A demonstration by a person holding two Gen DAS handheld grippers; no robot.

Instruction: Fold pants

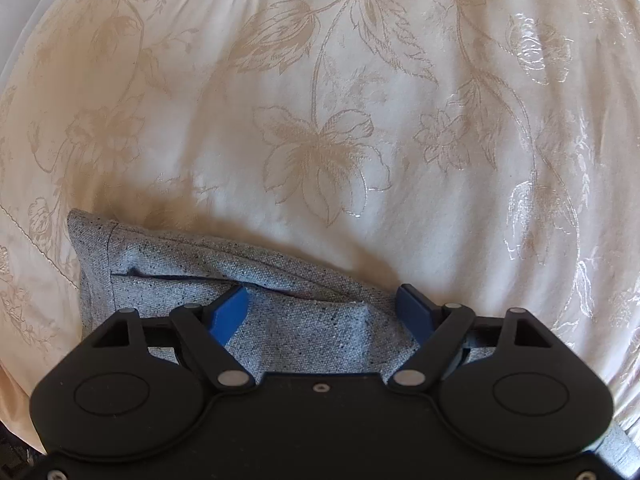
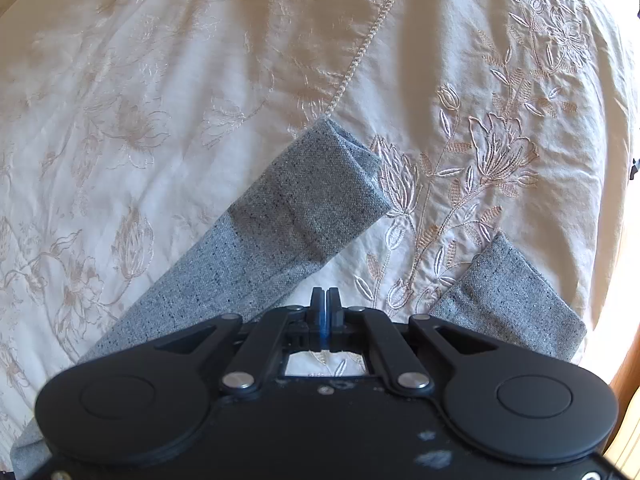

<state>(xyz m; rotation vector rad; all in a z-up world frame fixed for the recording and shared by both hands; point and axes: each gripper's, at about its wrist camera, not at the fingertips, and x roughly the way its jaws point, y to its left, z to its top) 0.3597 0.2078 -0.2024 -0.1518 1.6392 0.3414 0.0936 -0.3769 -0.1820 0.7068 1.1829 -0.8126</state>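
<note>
Grey speckled pants lie on a cream floral bedspread. In the left wrist view the waist end (image 1: 168,264) with a pocket slit lies under my left gripper (image 1: 324,300), whose blue fingers (image 1: 230,310) are spread wide over the fabric, holding nothing. In the right wrist view the two legs fan apart: one leg (image 2: 296,208) runs up to a cuff at centre, the other leg (image 2: 508,292) lies at the right. My right gripper (image 2: 325,300) is shut with nothing between its fingers, hovering over the bedspread between the legs.
The bedspread (image 1: 320,100) spreads widely beyond the pants. A corded seam (image 2: 372,32) crosses it diagonally. The bed edge and wooden floor (image 2: 628,360) show at the far right.
</note>
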